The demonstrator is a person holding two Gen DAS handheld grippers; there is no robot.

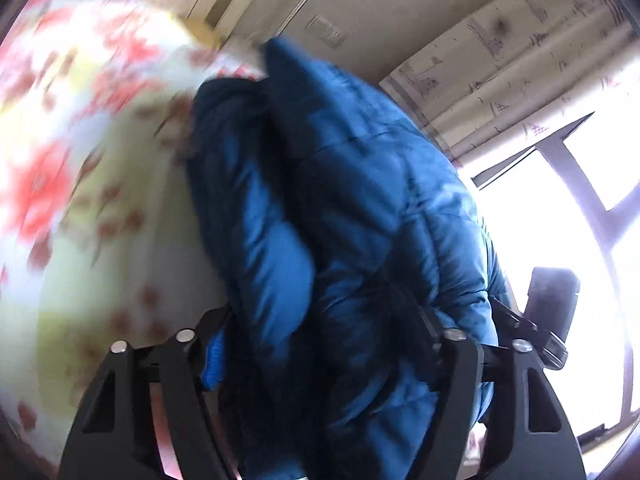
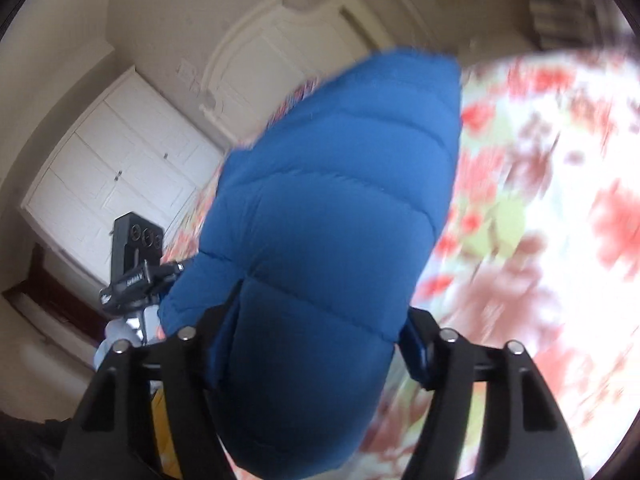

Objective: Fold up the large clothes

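A blue quilted puffer jacket (image 1: 352, 200) fills the middle of the left wrist view, bunched and hanging over the floral bedspread (image 1: 80, 160). My left gripper (image 1: 320, 344) is shut on the jacket, its fingertips buried in the fabric. In the right wrist view the same jacket (image 2: 328, 220) hangs as a smooth blue padded panel. My right gripper (image 2: 316, 344) is shut on the jacket, its fingertips hidden by the cloth. The other gripper (image 2: 136, 264) shows at the left of the right wrist view, and at the right of the left wrist view (image 1: 552, 312).
The bed with the red-flowered cover (image 2: 540, 220) lies below, blurred by motion. White wardrobe doors (image 2: 120, 168) and a white headboard (image 2: 272, 64) stand behind. A bright window (image 1: 560, 240) with a patterned curtain (image 1: 520, 72) is on the right.
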